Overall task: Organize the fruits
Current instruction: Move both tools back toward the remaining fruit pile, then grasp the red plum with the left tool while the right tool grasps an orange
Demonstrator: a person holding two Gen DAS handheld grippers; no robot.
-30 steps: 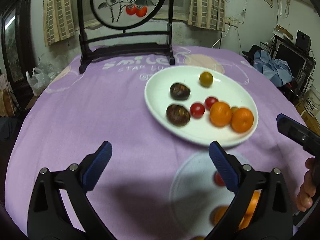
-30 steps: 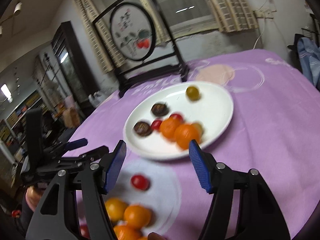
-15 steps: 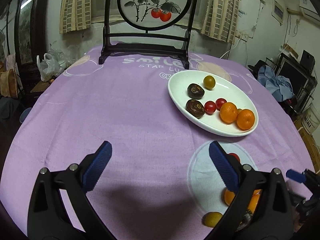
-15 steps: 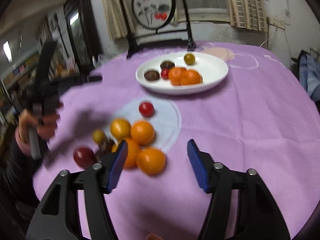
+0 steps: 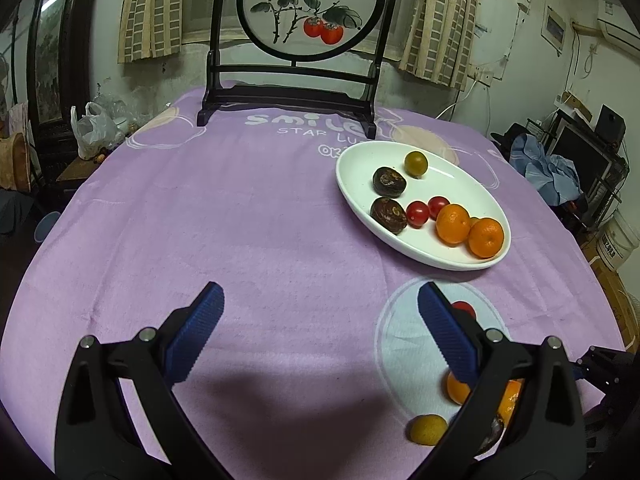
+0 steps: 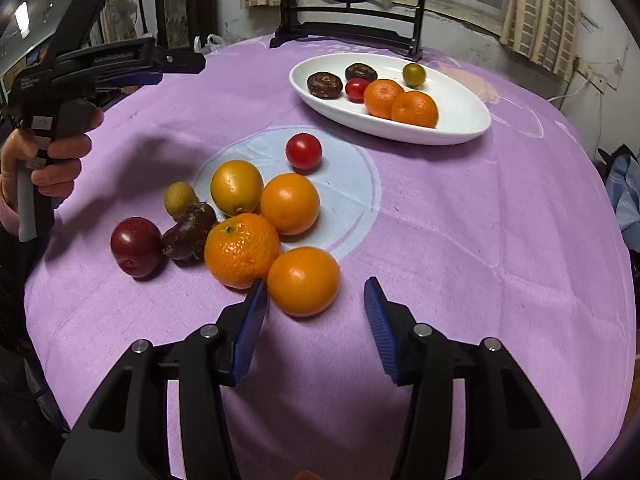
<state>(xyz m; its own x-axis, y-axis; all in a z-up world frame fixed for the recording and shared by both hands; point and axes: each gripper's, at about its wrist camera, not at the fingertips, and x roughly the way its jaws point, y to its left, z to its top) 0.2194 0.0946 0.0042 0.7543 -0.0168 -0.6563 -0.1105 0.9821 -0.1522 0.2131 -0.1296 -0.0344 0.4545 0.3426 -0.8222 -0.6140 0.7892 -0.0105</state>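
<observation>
A white oval plate on the purple tablecloth holds two oranges, two cherry tomatoes, two dark brown fruits and a small greenish fruit. Loose fruit lies nearer me: several oranges, the closest just in front of my right gripper, a cherry tomato, a yellow fruit, a dark red plum, a brown fruit and a small yellow-green fruit. My right gripper is open and empty. My left gripper is open and empty above bare cloth, left of the pile.
A black framed screen with painted persimmons stands at the table's far edge behind the plate. The left gripper and hand show at the left of the right wrist view. Clutter and shelves stand off the table to the right.
Both grippers have drawn back from the plate toward the near side of the table. The right gripper now faces the loose pile with an orange just ahead of its fingers. Both stay open.
</observation>
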